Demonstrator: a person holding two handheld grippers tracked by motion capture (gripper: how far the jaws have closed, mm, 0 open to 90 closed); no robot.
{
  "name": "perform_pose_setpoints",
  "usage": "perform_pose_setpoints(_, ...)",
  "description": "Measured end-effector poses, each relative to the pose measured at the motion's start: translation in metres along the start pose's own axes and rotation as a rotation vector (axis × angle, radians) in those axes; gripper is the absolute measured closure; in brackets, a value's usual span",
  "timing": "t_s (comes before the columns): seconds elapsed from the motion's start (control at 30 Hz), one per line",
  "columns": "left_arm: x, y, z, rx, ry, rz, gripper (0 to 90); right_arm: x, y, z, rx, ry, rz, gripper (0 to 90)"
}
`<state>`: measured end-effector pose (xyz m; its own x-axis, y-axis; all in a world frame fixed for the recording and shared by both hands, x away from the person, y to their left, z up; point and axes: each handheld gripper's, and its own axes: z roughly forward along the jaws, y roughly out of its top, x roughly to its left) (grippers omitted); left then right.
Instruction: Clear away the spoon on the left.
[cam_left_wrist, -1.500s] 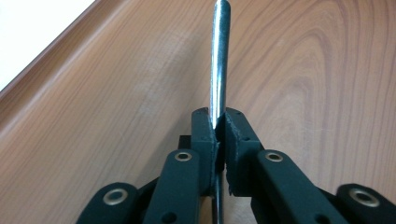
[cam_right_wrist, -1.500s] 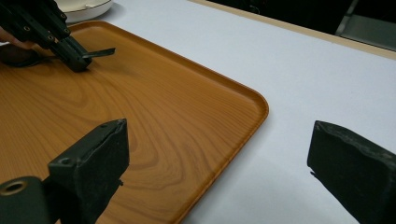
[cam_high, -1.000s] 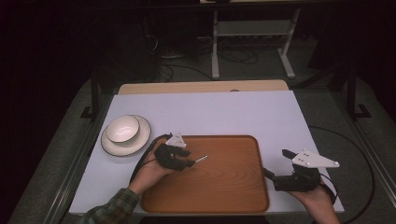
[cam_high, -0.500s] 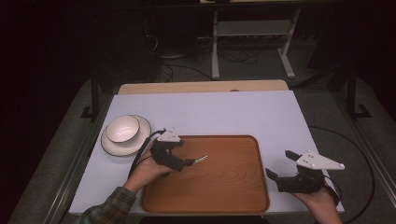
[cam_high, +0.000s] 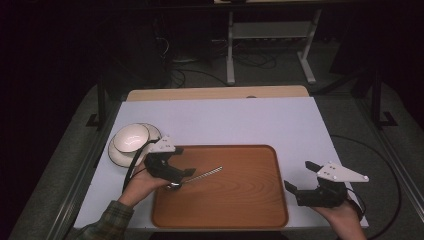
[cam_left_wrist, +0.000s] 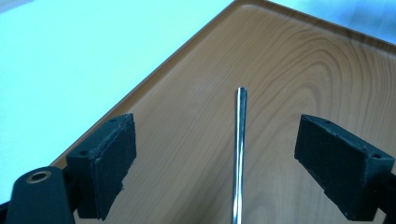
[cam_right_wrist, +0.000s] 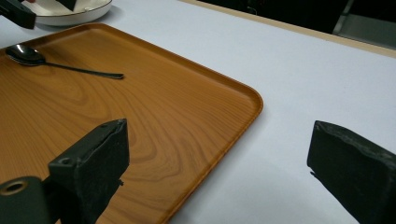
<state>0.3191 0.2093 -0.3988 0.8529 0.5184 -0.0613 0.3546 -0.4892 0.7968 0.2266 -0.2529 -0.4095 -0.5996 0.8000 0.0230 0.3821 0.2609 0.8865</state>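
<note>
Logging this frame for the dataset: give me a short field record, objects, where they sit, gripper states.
spoon: lies flat on the tray, bowl end toward the left gripper
tray: wooden, on the white table
bowl: white, on a plate, left of the tray
left gripper: jaws just opened, spoon handle between them, pads clear of it
right gripper: open, holds nothing, over the table right of the tray

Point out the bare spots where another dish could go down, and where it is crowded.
Free: the wooden tray right of the spoon; the white table behind the tray, to the far edge; the strip between the tray and the right gripper. Crowded: the near left, where the left gripper, open over the spoon, sits beside the stacked bowl and plate.
</note>
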Motion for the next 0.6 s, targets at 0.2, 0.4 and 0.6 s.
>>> perform_pose_setpoints(0.2,0.001,-0.007,-0.019,-0.024,0.026,-0.009,12.4,0.000,0.001,0.000,-0.002,0.000,-0.004,5.0)
perform_pose_setpoints(0.4,0.001,-0.019,-0.039,-0.051,0.054,-0.023,12.4,0.001,0.001,-0.001,-0.010,0.000,-0.004,5.0)
perform_pose_setpoints(0.6,0.006,-0.031,-0.055,-0.085,0.086,-0.045,12.5,0.002,0.002,-0.002,-0.012,0.001,-0.007,5.0)
